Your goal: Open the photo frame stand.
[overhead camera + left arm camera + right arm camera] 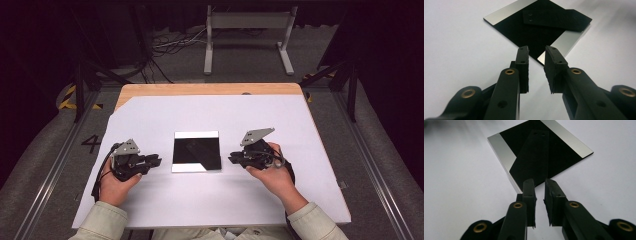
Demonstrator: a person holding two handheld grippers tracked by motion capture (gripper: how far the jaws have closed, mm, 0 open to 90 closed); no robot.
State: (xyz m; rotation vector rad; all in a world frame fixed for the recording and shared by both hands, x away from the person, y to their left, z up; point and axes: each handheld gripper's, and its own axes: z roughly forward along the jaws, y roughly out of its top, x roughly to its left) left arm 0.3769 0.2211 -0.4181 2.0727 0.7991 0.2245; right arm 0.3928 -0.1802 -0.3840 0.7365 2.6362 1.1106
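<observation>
Black plate [196,150] w/ black strip [196,149] atop, on white sheet [150,115], betw. both hand-held grippers [156,161] [233,158], jaws apart, empty.

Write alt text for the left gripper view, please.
A tool's two black jaws stand slightly apart, holding nothing, above a white table surface. Beyond them lies a square black plate with silver edge strips, and a black strap with two small holes lies on it.

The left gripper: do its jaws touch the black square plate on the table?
Apart. In the high view the left gripper stops short of the black square plate, with white table cover between them. Its jaws stand parted, nothing between.
</observation>
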